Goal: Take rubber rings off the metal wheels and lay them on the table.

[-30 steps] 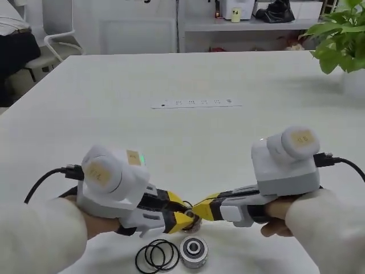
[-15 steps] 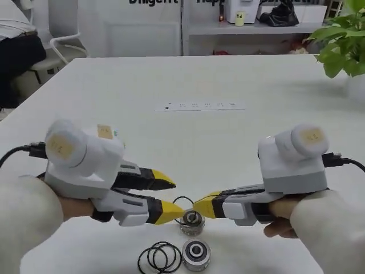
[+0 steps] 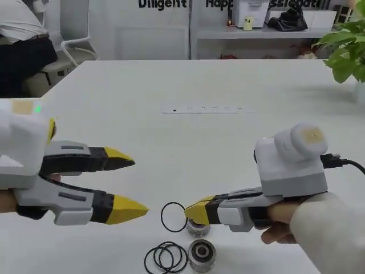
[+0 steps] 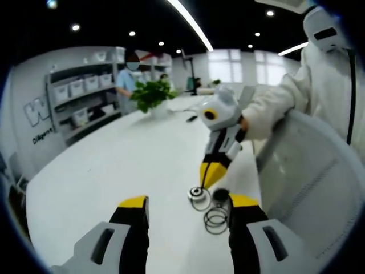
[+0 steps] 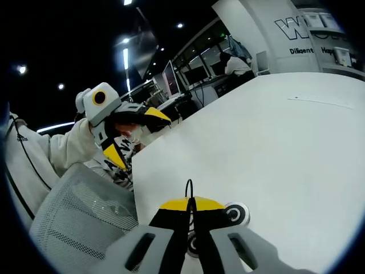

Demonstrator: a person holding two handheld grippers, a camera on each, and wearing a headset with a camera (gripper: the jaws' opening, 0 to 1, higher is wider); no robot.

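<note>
Two metal wheels, silver with dark hubs, flat on the worktop [image 3: 171,142]: far wheel [image 3: 197,229], partly under the right claw [image 3: 189,212]; near wheel [image 3: 202,253] just at its 6 o'clock. Black rubber: held ring [image 3: 173,217], pinched in that claw at far wheel's 9 o'clock; ring pile [image 3: 165,257], overlapping, flat, at near wheel's 9 o'clock.

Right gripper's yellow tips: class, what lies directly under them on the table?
A metal wheel sits under the right gripper, beside a black rubber ring pinched in its jaws. The tips cover the wheel's top, so any rings on it cannot be seen.
</note>
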